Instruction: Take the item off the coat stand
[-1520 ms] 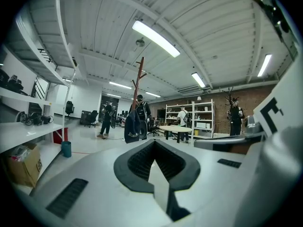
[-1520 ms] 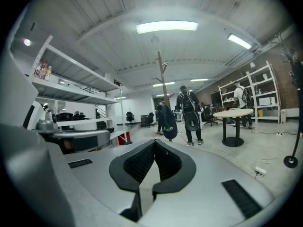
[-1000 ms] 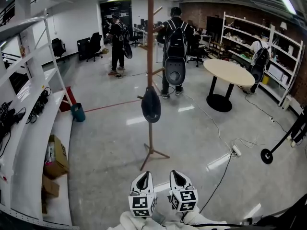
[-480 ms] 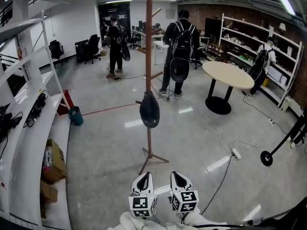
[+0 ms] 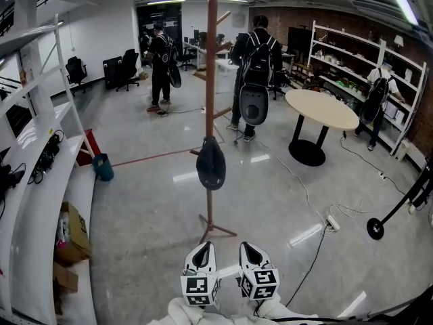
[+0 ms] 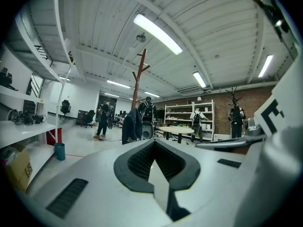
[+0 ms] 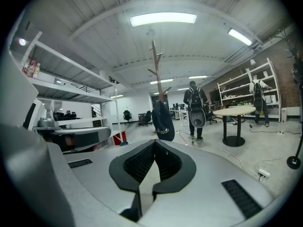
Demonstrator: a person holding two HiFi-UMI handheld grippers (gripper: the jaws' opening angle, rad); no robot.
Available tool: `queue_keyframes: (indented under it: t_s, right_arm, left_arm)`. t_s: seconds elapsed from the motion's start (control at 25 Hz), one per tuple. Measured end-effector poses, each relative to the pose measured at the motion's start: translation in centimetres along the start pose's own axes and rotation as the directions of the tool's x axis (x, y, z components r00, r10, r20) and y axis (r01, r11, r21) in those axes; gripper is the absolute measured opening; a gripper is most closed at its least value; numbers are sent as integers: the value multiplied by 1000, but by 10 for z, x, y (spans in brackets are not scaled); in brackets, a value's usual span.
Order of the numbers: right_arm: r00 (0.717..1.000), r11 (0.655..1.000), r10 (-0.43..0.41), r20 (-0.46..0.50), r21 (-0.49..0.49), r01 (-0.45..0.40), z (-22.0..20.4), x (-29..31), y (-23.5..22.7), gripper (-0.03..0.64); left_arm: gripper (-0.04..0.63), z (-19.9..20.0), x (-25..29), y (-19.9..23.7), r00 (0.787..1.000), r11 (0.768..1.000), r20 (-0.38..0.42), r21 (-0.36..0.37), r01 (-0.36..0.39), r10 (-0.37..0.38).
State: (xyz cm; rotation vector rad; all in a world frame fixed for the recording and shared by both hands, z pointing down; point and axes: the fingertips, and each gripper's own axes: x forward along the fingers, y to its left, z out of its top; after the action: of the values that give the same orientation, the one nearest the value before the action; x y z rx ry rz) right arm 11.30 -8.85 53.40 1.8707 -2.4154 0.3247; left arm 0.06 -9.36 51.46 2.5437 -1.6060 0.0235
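Shelves (image 5: 42, 181) line the left edge. At centre the dark cap (image 5: 210, 164) hangs on the stand (image 5: 212, 80). At bottom centre, well apart from it, the left gripper (image 5: 202, 250) and right gripper (image 5: 251, 248) are both closed and empty. A table (image 5: 322, 107) stands right.

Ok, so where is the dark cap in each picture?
Head view: the cap hangs near the middle, on the coat stand.
Left gripper view: the cap is left of centre, on the stand.
Right gripper view: the cap is near the centre, on the stand.
Shared landmark: the round table, right of the stand in every view.
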Motion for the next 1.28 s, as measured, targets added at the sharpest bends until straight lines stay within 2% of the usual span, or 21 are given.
queue_keyframes:
  t_s: [0.44,1.28]
  right_arm:
    - [1000,1000,6,-9,1,-6,12,55,-4,11]
    - [1000,1000,-21,-15,12,21,27,156,-16,11]
  left_arm:
    - [1,8,46,33,1000,1000,-16,-7,-17,17]
    - [0,16,135,87,999,1000,-35,4,21,-21]
